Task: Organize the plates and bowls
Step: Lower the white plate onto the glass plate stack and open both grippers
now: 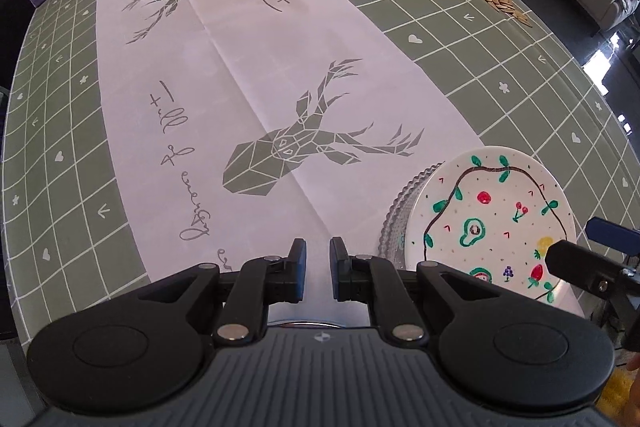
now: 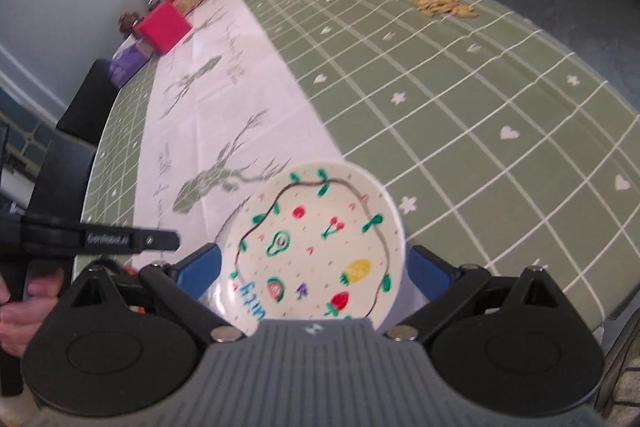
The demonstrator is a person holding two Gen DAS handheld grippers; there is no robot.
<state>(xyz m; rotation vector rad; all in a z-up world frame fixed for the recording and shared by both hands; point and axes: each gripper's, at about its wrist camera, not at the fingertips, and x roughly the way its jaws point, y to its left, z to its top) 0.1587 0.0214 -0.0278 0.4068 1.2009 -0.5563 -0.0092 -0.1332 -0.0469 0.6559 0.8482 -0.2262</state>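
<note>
White painted plate point(image 2: 316, 247) between wide right jaws, untouched.

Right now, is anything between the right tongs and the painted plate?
Nothing visible. The painted plate lies directly ahead of the right tongs, between their wide-open blue pads, resting on a clear glass plate. The left tongs are off to the side, not in the path.
</note>
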